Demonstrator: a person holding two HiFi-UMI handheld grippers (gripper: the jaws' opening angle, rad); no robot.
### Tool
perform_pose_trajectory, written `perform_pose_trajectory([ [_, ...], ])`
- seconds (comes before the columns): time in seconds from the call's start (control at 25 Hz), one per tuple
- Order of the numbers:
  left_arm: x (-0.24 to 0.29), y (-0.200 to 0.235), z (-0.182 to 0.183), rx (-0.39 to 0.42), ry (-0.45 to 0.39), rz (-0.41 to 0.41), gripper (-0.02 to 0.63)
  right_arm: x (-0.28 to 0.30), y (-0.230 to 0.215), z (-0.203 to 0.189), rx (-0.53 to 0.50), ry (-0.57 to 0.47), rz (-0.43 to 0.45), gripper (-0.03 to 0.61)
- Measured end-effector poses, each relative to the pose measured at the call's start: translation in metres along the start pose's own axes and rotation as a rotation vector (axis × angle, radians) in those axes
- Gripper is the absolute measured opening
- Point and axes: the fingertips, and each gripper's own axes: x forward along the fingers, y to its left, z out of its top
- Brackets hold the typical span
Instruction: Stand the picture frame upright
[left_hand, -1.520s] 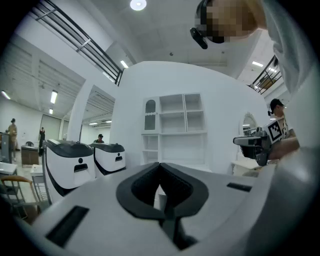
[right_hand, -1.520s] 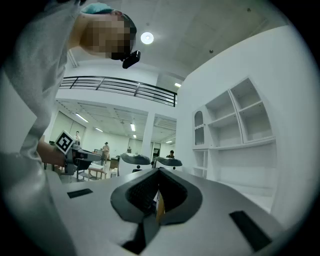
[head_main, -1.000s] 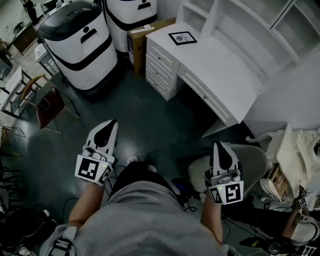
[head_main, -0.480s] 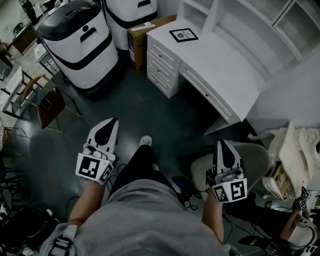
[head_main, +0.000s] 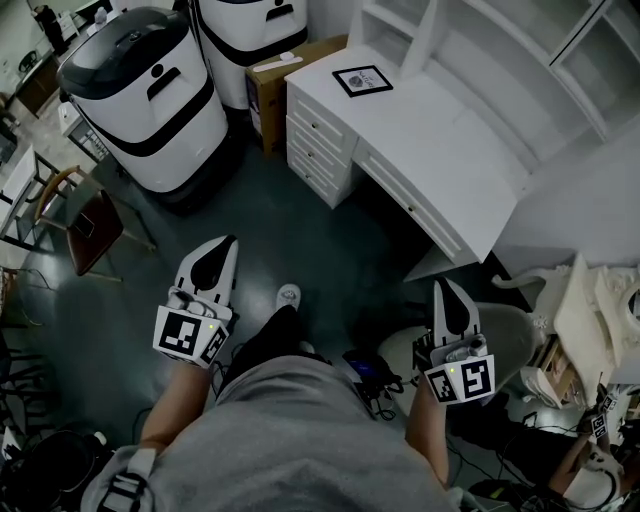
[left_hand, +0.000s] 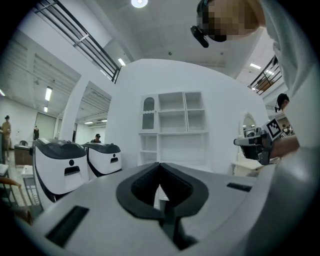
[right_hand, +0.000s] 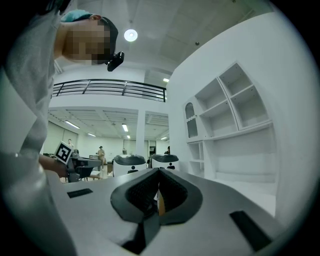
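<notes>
A small black picture frame (head_main: 362, 81) lies flat on the far left end of the white desk (head_main: 450, 150), seen in the head view. Both grippers hang low near my body, well short of the desk. My left gripper (head_main: 215, 252) is shut and holds nothing; its jaws (left_hand: 160, 172) meet in the left gripper view, with the desk's white shelves (left_hand: 172, 127) ahead. My right gripper (head_main: 444, 291) is shut and empty too; in the right gripper view its closed tips (right_hand: 159, 177) point past the shelf unit (right_hand: 225, 125).
Two big white-and-black machines (head_main: 150, 100) stand left of the desk, with a cardboard box (head_main: 275, 85) between them and the drawers (head_main: 320, 150). A wooden chair (head_main: 85, 215) is at the left. A white padded seat (head_main: 505, 325) and cables lie by my right side on the dark floor.
The view has shifted slightly forward; the desk and frame sit a little lower and left in the picture. My foot shows ahead on the floor. Both grippers stay shut.
</notes>
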Motion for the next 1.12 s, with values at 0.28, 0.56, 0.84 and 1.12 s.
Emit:
perform_pose_trajectory([
  [0.28,0.054,0.030,0.013,0.008,-0.029,-0.013,0.008,0.048,-0.025,0.010,-0.032,-0.007,-0.019,0.026],
  [0.56,0.105,0.056,0.024,0.015,-0.045,-0.038,0.008,0.086,-0.052,0.007,-0.014,-0.013,-0.072,0.026],
  [0.84,0.141,0.078,0.019,0.013,-0.043,-0.064,0.008,0.116,-0.061,0.004,-0.002,-0.029,-0.100,0.026],
  [1.12,0.162,0.100,0.018,0.018,-0.049,-0.096,0.008,0.143,-0.061,-0.003,0.014,-0.037,-0.128,0.026],
])
